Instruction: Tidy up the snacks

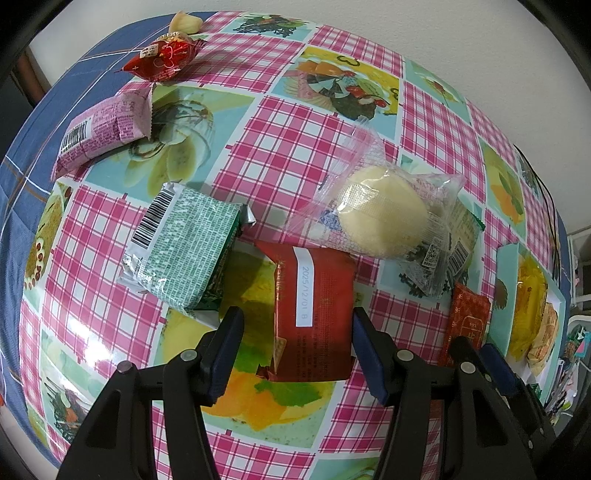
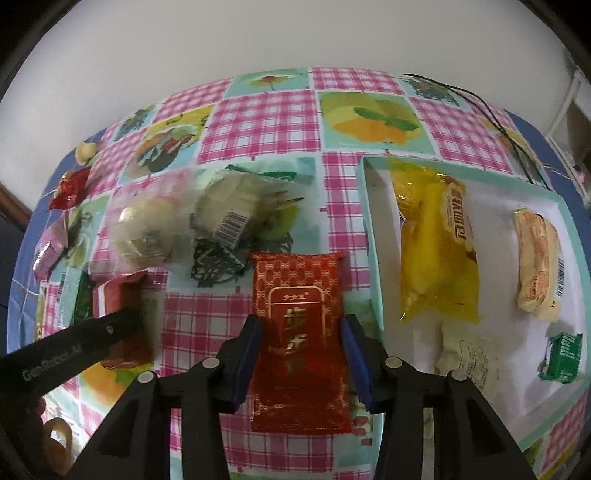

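My left gripper (image 1: 297, 325) is open, its fingers on either side of a dark red snack packet (image 1: 314, 306) with a white date label lying on the table. My right gripper (image 2: 301, 332) is open around a red and gold patterned packet (image 2: 299, 332), also lying on the table; the same packet shows at the right in the left wrist view (image 1: 467, 325). A shallow teal-rimmed box (image 2: 373, 236) to the right holds a yellow bag (image 2: 436, 243), a cream packet (image 2: 537, 258), a green packet (image 2: 561, 352) and a pale packet (image 2: 472, 358).
On the checked tablecloth (image 1: 288, 147) lie a green packet (image 1: 184, 251), a clear-wrapped round bun (image 1: 384, 218), a pink packet (image 1: 103, 129), a shiny red wrapped sweet (image 1: 162, 55) and a pale sweet (image 1: 184, 22). A black cable (image 2: 491, 114) runs at the far right.
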Demonstrator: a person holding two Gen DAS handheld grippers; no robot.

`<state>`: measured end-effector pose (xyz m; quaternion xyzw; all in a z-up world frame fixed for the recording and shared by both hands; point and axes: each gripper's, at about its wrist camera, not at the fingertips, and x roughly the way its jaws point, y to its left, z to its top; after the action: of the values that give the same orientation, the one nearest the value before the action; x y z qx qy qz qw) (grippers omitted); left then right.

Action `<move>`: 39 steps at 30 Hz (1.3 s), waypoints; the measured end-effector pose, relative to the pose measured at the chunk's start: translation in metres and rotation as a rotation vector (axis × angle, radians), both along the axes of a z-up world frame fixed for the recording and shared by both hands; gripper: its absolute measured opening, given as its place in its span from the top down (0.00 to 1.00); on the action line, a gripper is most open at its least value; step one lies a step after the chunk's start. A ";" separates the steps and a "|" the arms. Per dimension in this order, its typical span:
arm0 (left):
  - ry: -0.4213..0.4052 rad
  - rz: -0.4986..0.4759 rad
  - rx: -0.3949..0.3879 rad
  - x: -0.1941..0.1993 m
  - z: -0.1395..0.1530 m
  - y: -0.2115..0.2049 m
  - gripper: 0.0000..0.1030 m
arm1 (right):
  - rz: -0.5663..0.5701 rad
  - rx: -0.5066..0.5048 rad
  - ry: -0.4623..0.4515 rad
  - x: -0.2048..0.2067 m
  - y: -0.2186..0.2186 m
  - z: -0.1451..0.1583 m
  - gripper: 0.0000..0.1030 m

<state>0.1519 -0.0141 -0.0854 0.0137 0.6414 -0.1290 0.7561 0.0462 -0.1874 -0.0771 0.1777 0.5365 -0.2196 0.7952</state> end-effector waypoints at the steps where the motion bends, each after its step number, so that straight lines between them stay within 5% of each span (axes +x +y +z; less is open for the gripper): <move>1: 0.001 0.000 -0.002 0.000 0.000 0.000 0.41 | -0.002 -0.009 0.004 0.000 0.000 0.000 0.53; 10: 0.001 -0.005 0.000 0.000 0.000 -0.002 0.41 | 0.022 0.051 -0.010 0.003 0.009 -0.008 0.45; 19: -0.007 -0.040 0.013 -0.002 -0.001 -0.013 0.42 | 0.131 -0.036 0.031 0.015 0.042 -0.014 0.41; 25: -0.015 -0.059 0.022 -0.005 0.001 -0.019 0.54 | 0.133 -0.048 0.044 0.017 0.046 -0.015 0.40; 32: -0.020 -0.074 0.023 -0.011 0.004 -0.028 0.60 | 0.086 -0.030 0.054 0.010 0.032 -0.014 0.42; 39: -0.002 -0.066 -0.006 -0.009 0.000 -0.021 0.60 | 0.076 0.011 0.045 0.008 0.029 -0.010 0.53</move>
<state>0.1432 -0.0352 -0.0849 0.0327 0.6395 -0.1555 0.7522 0.0545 -0.1584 -0.0872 0.1565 0.5619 -0.1902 0.7897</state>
